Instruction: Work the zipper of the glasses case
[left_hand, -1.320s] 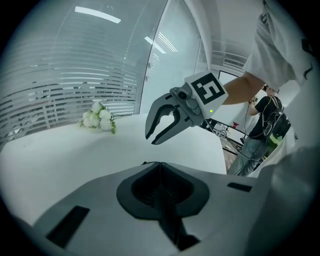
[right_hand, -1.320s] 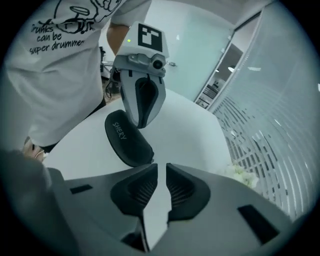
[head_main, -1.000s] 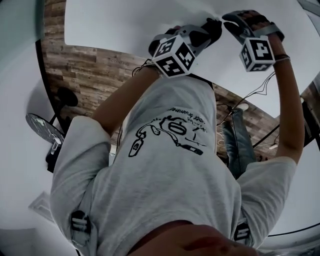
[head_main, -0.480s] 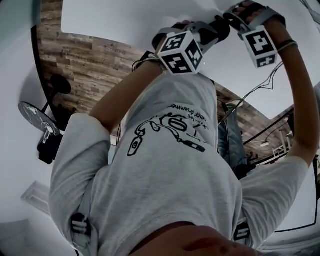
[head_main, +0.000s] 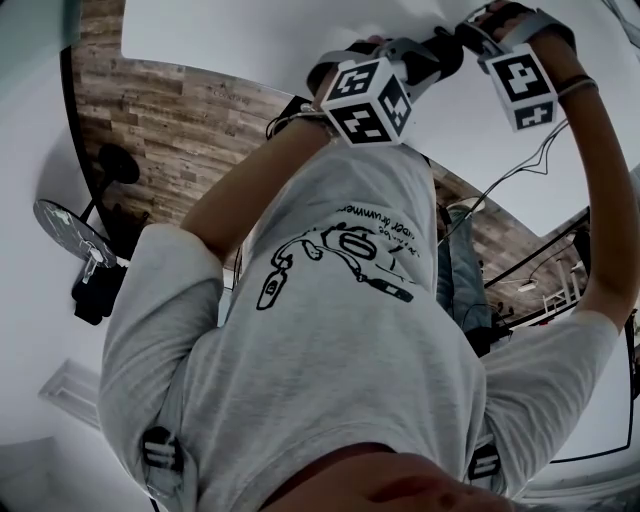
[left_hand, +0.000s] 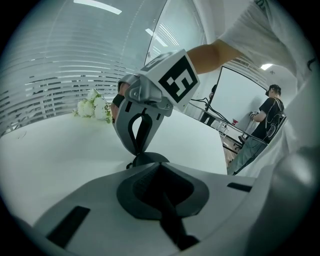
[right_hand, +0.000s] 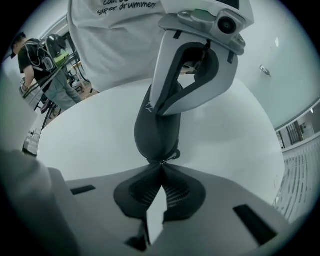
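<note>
While the left gripper (left_hand: 161, 187) clamps the dark glasses case (right_hand: 156, 131) across its body, the case's free end sticks out toward the right gripper (right_hand: 161, 169), low over the white table (right_hand: 240, 135). I can't tell if that end touches the tabletop. The left jaws are closed on the case, which fills the gap between the pads. This hold probably serves as an anchor, so the case stays put when the zipper is pulled. The right gripper comes at it from above, tips aimed down at the case's end, where the slider would sit. Its jaws have just closed. The tips are pinched together with only a small glinting bit between them, most likely the zipper pull (right_hand: 162, 162). It is too small to be sure. The head view shows both grippers close together at the table's near edge, with the arms reaching in. Judging by this, the pull is just gripped and the slide has not begun. How far the zipper is done up isn't visible. The next move calls for drawing the pull along the seam while the left hold stays firm. The thin tab could slip from the tips.
</note>
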